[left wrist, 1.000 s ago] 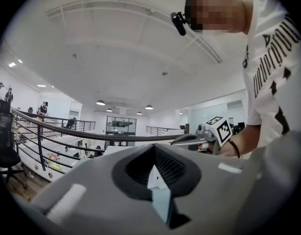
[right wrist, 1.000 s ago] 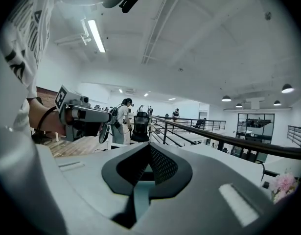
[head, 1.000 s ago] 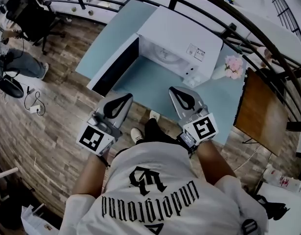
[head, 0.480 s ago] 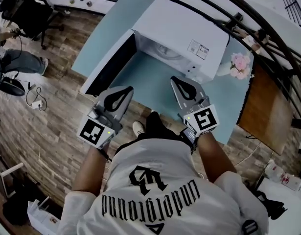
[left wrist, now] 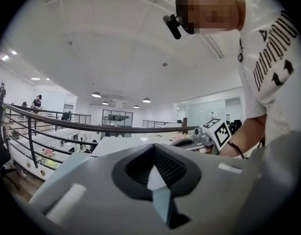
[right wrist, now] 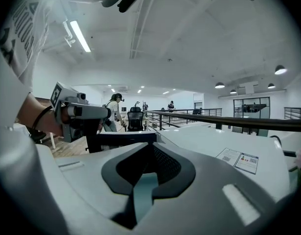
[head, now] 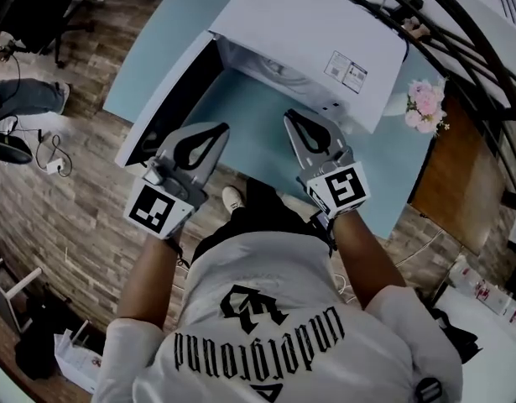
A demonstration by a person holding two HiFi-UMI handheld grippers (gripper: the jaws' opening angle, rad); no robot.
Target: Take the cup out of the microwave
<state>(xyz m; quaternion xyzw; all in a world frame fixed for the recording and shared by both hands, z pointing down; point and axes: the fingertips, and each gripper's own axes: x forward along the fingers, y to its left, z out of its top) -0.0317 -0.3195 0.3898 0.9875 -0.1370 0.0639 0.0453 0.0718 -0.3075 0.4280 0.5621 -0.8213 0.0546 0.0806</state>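
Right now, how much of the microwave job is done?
Done: the microwave has its door open. In hand: nothing; the left claw and right claw are both shut and empty, in front of the opening. Left: reach in and take out the cup, which no view shows.

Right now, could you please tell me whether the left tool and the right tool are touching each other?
Apart. The head view shows a bare strip of blue table between the left tool and the right tool.

An open-plan office: desks (left wrist: 57, 136) and a chair (right wrist: 135, 117) stood beyond a railing (right wrist: 228, 118), under ceiling lights (right wrist: 219, 85).
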